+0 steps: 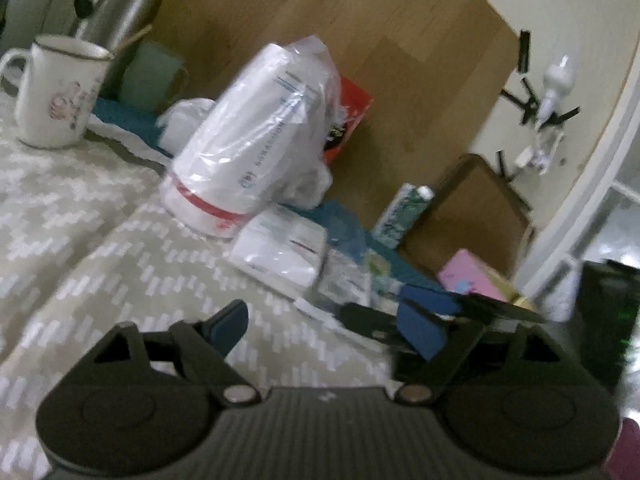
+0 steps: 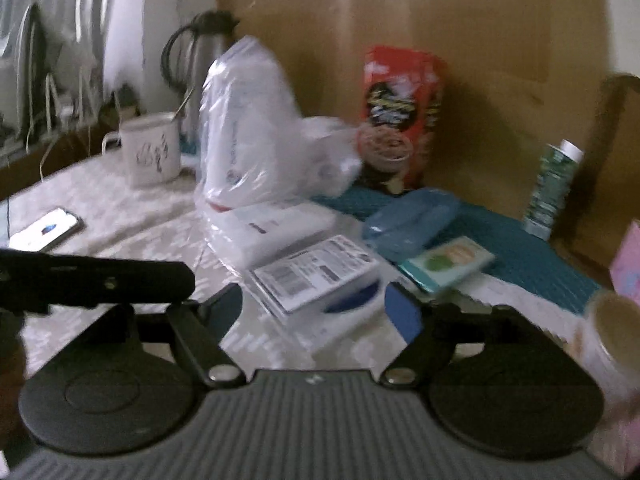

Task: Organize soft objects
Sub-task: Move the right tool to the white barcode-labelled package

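Nothing is held by either gripper right now. The left gripper (image 1: 324, 330) is spread wide over the patterned cloth on the table (image 1: 80, 240), and the right gripper (image 2: 316, 308) is spread wide too, with only blur and table between the blue pads. Just ahead of the right gripper a flat white packet with a barcode label (image 2: 316, 272) is seen, probably the next soft thing to be grabbed, since it's lying right in line with the jaws. A green-and-white wipes pack (image 2: 448, 262) is set slightly ahead and to the right of it, on a teal mat (image 2: 520, 248). Further out, a soft white pack (image 1: 280, 248) is laid flat, and behind it a bagged white roll (image 1: 248, 128) is stood upright, likely parked there so the loose stuff stays grouped. A white mug (image 1: 60, 92) is kept off to the far left. The phone (image 2: 44, 230) and the red snack bag (image 2: 404, 108) are shown only in the right view, while a pink box (image 1: 468, 276) is seen properly only in the left one. A big cardboard box (image 1: 320, 20) is at the back.
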A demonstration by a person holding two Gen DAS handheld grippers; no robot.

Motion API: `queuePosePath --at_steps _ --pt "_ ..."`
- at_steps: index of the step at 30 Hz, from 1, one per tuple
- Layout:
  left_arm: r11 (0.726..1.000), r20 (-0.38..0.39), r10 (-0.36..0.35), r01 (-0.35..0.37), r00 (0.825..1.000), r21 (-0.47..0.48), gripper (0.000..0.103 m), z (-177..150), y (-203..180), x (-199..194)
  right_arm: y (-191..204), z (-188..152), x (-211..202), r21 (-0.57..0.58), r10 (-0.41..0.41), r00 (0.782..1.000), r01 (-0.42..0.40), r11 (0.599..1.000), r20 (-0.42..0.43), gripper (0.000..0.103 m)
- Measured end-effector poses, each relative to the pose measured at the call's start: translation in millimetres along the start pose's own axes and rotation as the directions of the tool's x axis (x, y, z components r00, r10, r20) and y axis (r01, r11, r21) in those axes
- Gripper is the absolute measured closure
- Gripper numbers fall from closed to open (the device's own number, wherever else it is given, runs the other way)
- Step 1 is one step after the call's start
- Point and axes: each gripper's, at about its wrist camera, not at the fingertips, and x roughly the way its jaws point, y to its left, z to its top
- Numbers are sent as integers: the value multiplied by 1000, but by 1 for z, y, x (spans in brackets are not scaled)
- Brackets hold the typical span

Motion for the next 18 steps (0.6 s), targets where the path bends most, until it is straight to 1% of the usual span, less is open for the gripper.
queuePosePath --at_steps 1,4,8,10,13,15,17,18 --pt "1000 4 -5 5 1000 -5 19 0 1 -1 1 1 5 -10 -7 1000 7 1000 -10 20" --pt "1000 14 -20 20 1000 -10 19 -1 2 -2 5 6 16 -47 17 1000 -18 999 -24 13" --pt "1000 17 -23 23 1000 -4 19 -2 1 -3 12 8 31 -144 -10 999 4 990 -43 12" --pt "1000 20 -20 20 1000 4 19 -3 0 -3 10 10 40 -149 -19 999 12 989 -51 10" --pt "1000 21 -17 17 1000 15 17 -3 -2 -4 5 11 45 -140 -11 999 4 990 -47 9" --pt "1000 16 -17 16 1000 18 17 -3 -3 -3 4 12 43 -143 -10 998 1 990 -59 12" --pt "1000 13 -15 15 1000 18 17 -3 -3 -3 7 10 38 -171 -15 998 4 985 -66 23" --pt "1000 13 -14 14 1000 16 17 -3 -3 -2 8 7 34 -188 -18 998 5 982 -67 25"
